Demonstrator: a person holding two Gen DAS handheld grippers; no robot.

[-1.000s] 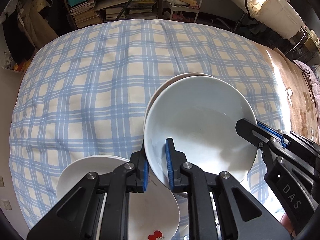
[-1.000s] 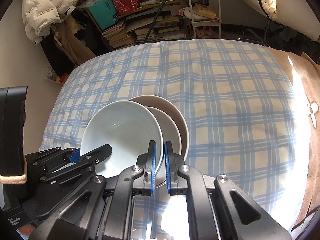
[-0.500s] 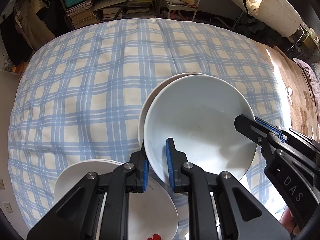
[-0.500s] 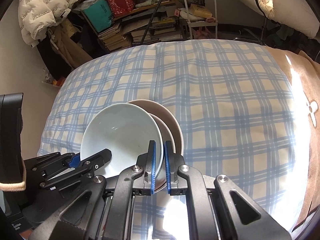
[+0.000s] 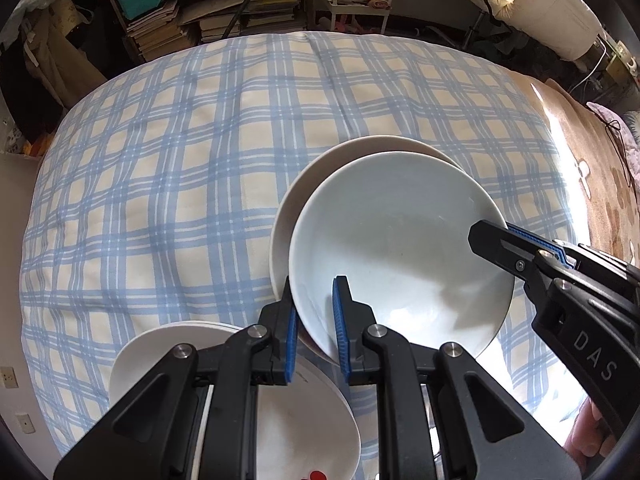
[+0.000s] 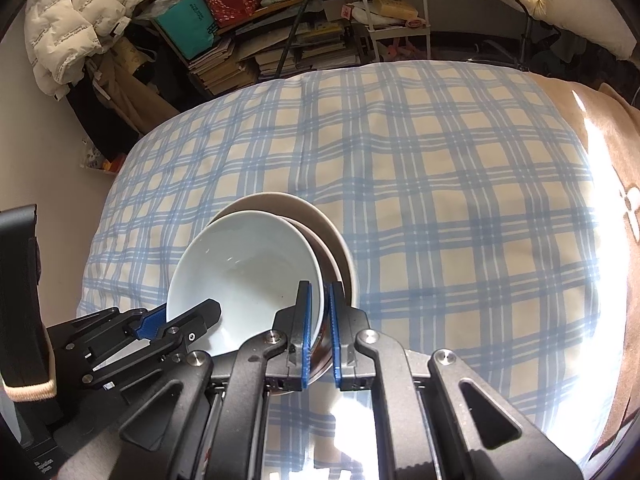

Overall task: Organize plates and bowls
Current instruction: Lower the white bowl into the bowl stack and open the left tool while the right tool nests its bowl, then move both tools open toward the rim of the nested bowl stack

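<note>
A pale blue-white bowl (image 5: 400, 252) is held above the checked bed cover by both grippers. My left gripper (image 5: 314, 320) is shut on its near rim. My right gripper (image 6: 319, 320) is shut on the opposite rim; it shows in the left wrist view (image 5: 516, 244) at the right. The bowl also shows in the right wrist view (image 6: 248, 276). A larger beige bowl (image 5: 316, 184) lies under and behind it, also in the right wrist view (image 6: 340, 248). A white plate (image 5: 304, 420) with a red cherry print lies below my left gripper.
The blue-and-cream checked cover (image 5: 180, 168) spreads over the bed. A brown blanket (image 5: 600, 176) lies at its right. Stacked books and shelves (image 5: 240, 12) stand beyond the far edge. A white jacket (image 6: 72, 20) hangs at the far left.
Both grippers and the pale bowl have shifted slightly toward the beige bowl. The grips have not changed.
</note>
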